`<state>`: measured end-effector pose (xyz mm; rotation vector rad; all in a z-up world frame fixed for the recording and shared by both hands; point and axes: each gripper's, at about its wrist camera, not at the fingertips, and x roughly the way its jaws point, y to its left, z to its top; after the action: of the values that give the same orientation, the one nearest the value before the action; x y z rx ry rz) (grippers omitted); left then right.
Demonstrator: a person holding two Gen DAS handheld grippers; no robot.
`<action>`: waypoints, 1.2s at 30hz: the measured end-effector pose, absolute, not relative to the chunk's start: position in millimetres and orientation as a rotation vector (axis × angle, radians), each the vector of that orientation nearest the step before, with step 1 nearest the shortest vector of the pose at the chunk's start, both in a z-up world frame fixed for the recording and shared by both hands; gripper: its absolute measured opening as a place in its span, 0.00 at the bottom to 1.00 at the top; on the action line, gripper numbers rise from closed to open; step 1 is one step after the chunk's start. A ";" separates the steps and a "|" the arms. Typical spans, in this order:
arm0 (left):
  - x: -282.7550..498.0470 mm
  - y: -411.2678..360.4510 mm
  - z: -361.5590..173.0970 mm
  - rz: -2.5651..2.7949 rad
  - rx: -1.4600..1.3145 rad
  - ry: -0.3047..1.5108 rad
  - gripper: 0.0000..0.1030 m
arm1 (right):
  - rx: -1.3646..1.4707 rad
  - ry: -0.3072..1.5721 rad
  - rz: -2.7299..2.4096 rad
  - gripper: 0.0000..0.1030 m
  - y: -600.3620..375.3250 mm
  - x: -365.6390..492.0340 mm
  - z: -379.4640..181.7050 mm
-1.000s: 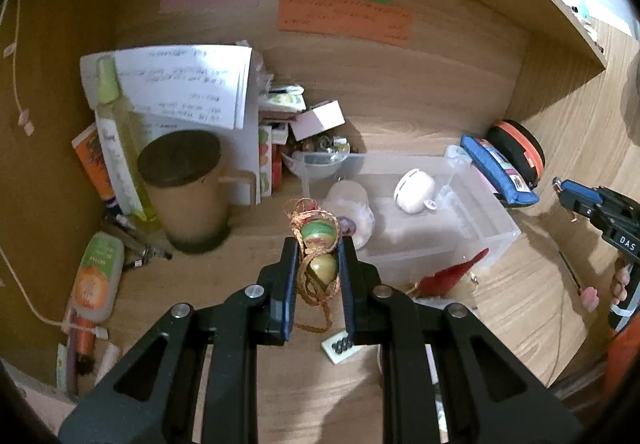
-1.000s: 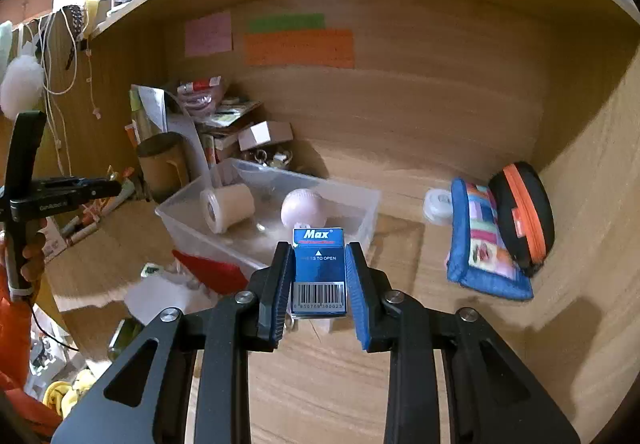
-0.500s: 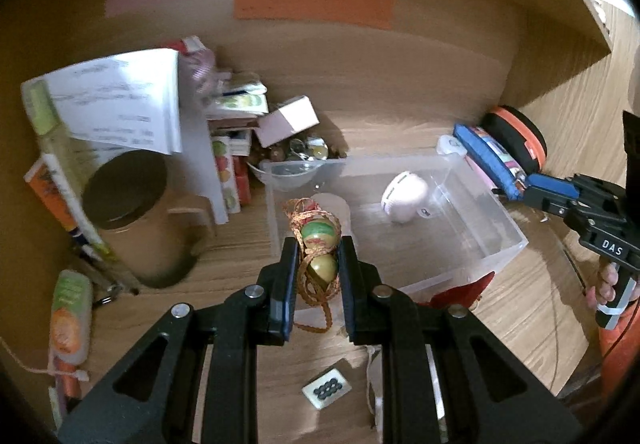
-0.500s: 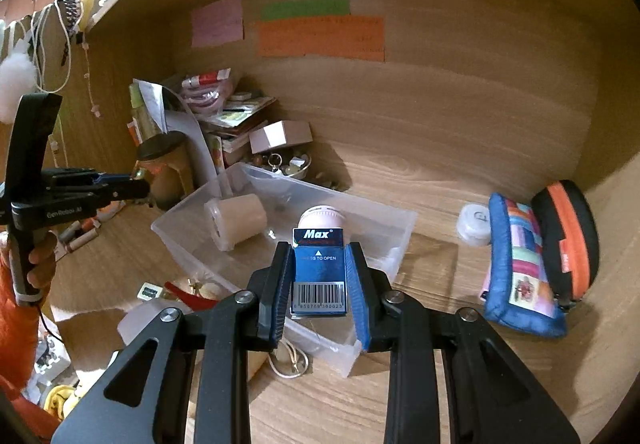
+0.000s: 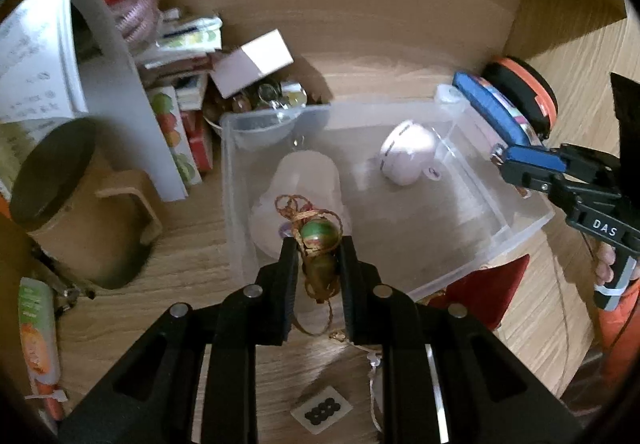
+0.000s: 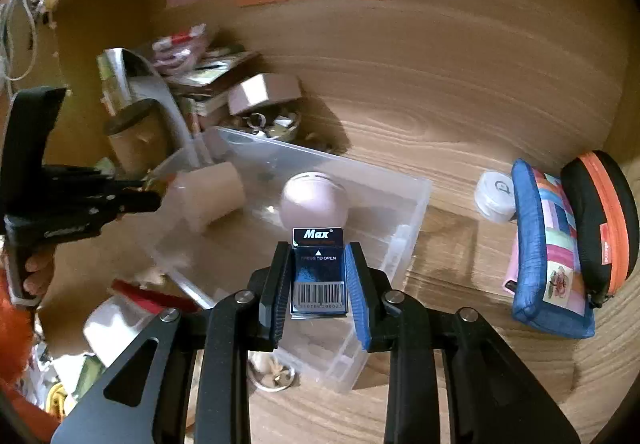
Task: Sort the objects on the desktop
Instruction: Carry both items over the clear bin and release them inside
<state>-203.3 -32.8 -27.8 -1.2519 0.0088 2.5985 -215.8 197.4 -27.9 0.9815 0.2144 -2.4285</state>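
Item: clear bin (image 5: pixel 520 219), tape roll and white ball inside. Left gripper (image 5: pixel 316 260) pinches beaded cord charm (image 5: pixel 318 240) over the near-left wall; right gripper (image 6: pixel 318 276) pinches staple box (image 6: pixel 318 268) over the near corner. Advice: carry both well past the rim, lower, then part the jaws.

The left gripper (image 5: pixel 316 260) is held low and pointed forward, its two black fingers (image 5: pixel 286 276) closed on a corded bead charm (image 5: pixel 318 244) pinched between the pads. The right gripper (image 6: pixel 319 276) is likewise extended forward and slightly downward, its jaws clamped on the sides of a small blue Max staple box (image 6: pixel 319 272) held upright. Each tool is gripped by a bare hand (image 5: pixel 606 264) at its handle, as is seen at the edge of the opposite view.
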 end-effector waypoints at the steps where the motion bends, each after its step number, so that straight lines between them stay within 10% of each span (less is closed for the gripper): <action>1: -203.7 -32.6 -29.3 2.597 -1.256 0.014 0.18 | 0.990 0.200 -2.416 0.24 196.8 -218.2 -30.6; 36: -210.3 -27.1 -36.5 2.545 -1.158 0.069 0.44 | 1.242 0.447 -2.290 0.29 155.5 -240.7 -61.4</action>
<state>-210.3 -27.1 -36.5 -1.1583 0.0689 2.5454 -240.7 155.5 -61.4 1.2416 0.4466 -2.2897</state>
